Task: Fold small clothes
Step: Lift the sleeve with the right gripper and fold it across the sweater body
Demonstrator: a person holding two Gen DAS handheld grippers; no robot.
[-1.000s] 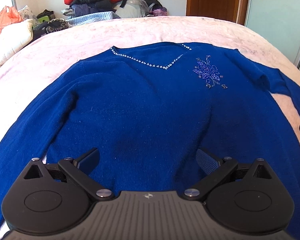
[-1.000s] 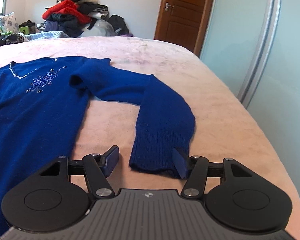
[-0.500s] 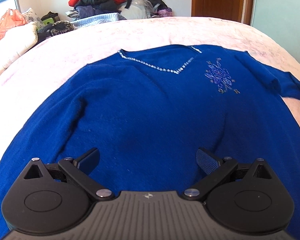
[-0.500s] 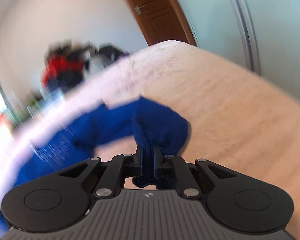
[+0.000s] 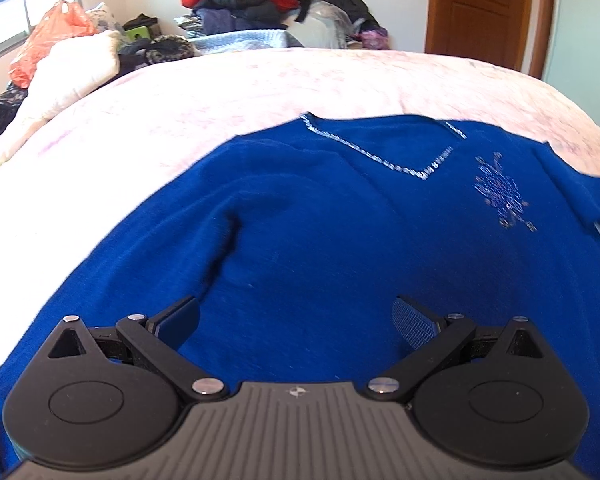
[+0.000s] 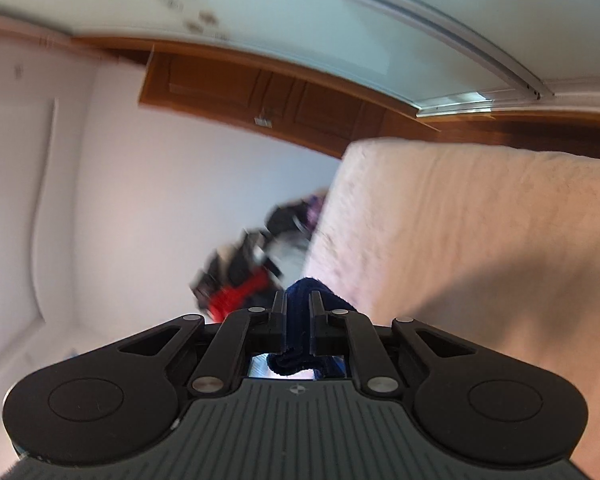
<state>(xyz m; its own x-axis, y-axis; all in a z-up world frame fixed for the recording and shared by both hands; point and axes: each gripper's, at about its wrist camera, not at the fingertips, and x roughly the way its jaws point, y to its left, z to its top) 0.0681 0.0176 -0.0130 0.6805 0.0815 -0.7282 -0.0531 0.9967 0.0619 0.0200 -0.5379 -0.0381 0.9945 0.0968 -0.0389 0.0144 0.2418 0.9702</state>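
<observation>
A royal blue sweater (image 5: 340, 240) with a beaded V-neck and a beaded flower lies front up on the pink bed (image 5: 260, 92). My left gripper (image 5: 296, 318) is open and empty, low over the sweater's lower body. My right gripper (image 6: 298, 310) is shut on the cuff of the sweater's sleeve (image 6: 300, 320) and holds it lifted. The right wrist view is rolled sideways and blurred, so the rest of the sleeve is hidden.
A heap of clothes (image 5: 256, 4) is piled beyond the bed's far edge, with a white quilt and an orange bag (image 5: 56, 36) at the far left. A wooden door (image 5: 480, 12) and a sliding wardrobe panel (image 5: 588, 20) stand at the right.
My right gripper closed on the sleeve cuff, lifted it off the bed, and has rolled sideways. My left gripper drifted left over the sweater and stayed open.
</observation>
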